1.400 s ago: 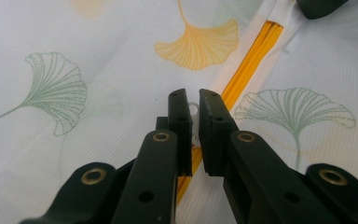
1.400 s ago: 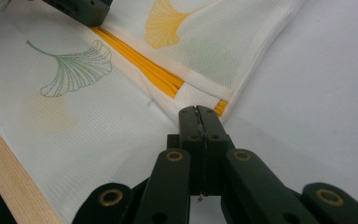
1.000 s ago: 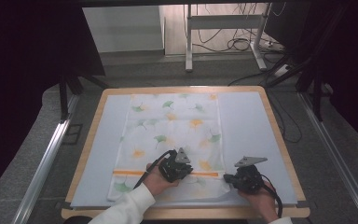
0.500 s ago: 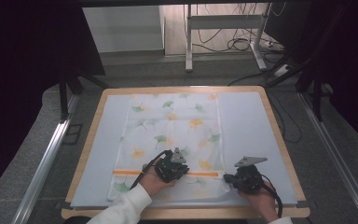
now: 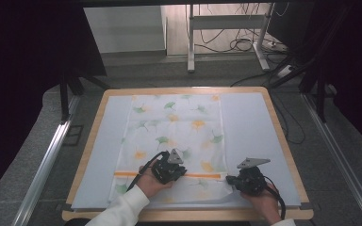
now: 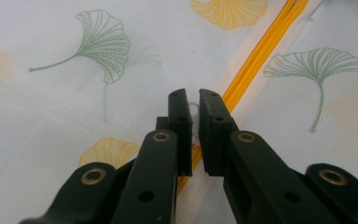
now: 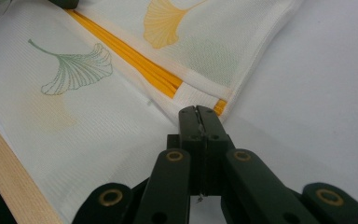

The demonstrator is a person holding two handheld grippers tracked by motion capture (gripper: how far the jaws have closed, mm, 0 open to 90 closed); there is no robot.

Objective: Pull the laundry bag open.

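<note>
A white mesh bag (image 5: pixel 176 127) printed with green and yellow ginkgo leaves lies flat on the table mat. An orange zipper (image 5: pixel 202 175) runs across its near end. My left gripper (image 5: pixel 183 171) sits on the zipper line. In the left gripper view the left gripper (image 6: pixel 196 100) is closed to a narrow gap around a small pale zipper pull (image 6: pixel 194 110) beside the orange zipper (image 6: pixel 256 65). My right gripper (image 5: pixel 230 180) is at the bag's near right corner. In the right gripper view the right gripper (image 7: pixel 198 112) is shut on the bag's hem, just past the zipper's (image 7: pixel 135 60) end.
A pale blue-white mat (image 5: pixel 250 127) covers the wooden table (image 5: pixel 283 127), whose light wood rim (image 7: pixel 14 158) runs along the near edge. Metal rails flank the table on the floor. A desk frame and cables (image 5: pixel 235 44) stand beyond the far edge.
My left gripper has slid a little to the left along the orange zipper. The right gripper has stayed at the bag's corner.
</note>
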